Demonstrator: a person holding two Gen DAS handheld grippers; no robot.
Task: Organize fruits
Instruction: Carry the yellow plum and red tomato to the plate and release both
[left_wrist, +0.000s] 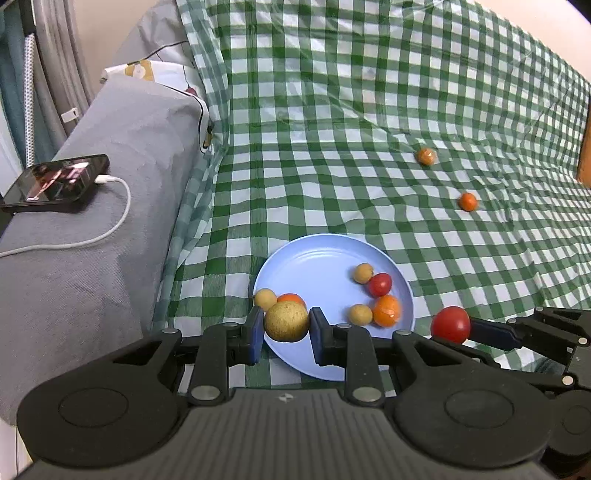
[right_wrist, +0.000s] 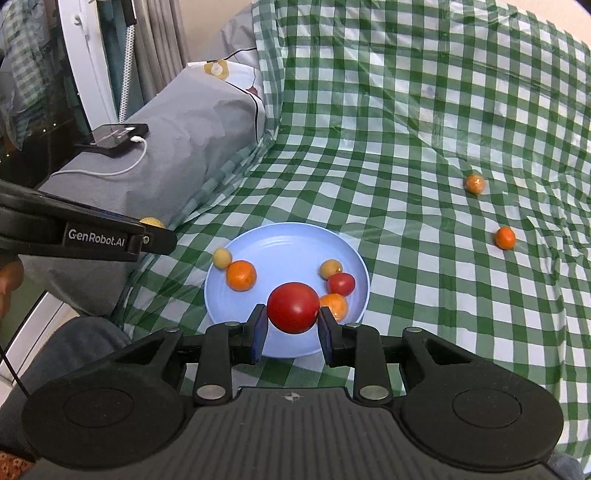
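Each gripper hangs low-centre over the plate (left_wrist: 325, 254) for dropping: left gripper (left_wrist: 286, 328) clasps a longan (left_wrist: 286, 320), right gripper (right_wrist: 292, 320) a tomato (right_wrist: 293, 307).

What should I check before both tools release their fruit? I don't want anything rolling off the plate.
1. Left tool grips the tan round fruit: ok.
2. Right tool grips the red tomato: ok.
3. Both fruits are over the blue plate: ok for the right; the left sits at the plate's near edge, cannot tell.
4. Free landing space on the plate: ok, the middle is bare.
5. Height above the plate: cannot tell.
6. Stray fruit left on the checked cloth: not ok, two orange fruits remain.
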